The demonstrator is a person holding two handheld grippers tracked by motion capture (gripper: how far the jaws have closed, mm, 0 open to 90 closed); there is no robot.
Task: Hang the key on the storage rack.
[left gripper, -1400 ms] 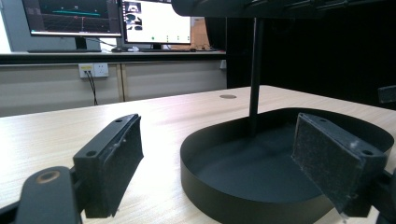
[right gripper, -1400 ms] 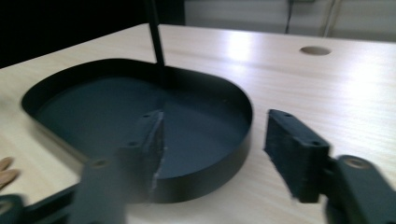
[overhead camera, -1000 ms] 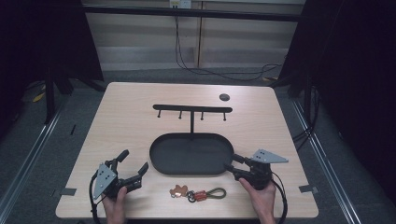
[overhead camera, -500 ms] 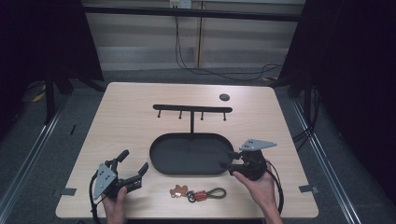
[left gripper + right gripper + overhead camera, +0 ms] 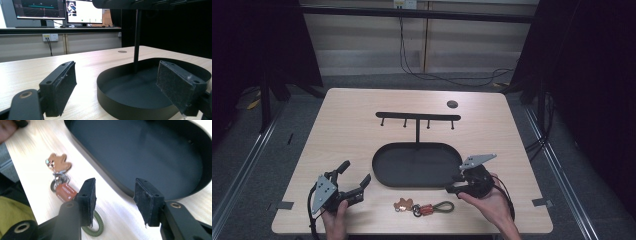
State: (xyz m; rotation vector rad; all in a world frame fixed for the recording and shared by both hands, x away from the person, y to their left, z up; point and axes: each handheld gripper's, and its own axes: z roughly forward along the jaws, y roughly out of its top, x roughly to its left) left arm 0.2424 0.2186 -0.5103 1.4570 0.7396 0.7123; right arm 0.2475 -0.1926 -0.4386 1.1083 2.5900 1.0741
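From the high view I logged a wooden table [image 5: 362, 130] carrying a black oval tray [image 5: 384, 176] with a post rising from its far rim to a crossbar with hooks [image 5: 418, 116]. A small dark disc [image 5: 452, 104] lay on the table beyond the bar, toward the right.

The left gripper [image 5: 354, 181] sat at the near left corner in the person's left hand [image 5: 334, 220], jaws spread wide and holding nothing. In the left gripper view its two pads framed the tray wall [image 5: 120, 110] and the post [image 5: 136, 40], with monitors [image 5: 58, 10] on a counter in the background.

The right gripper [image 5: 457, 184] was held just off the tray's near right rim by the right hand [image 5: 489, 205]. Its jaws were parted and empty. In the right gripper view they hovered above the table edge beside the tray [image 5: 140, 152].

The keyring [image 5: 422, 206] lay on the table just in front of the tray: brown tag [image 5: 58, 162], metal rings, orange tab [image 5: 66, 191], green cord loop [image 5: 96, 227]. The left jaw overlapped the loop in view; I could not tell if they touched.
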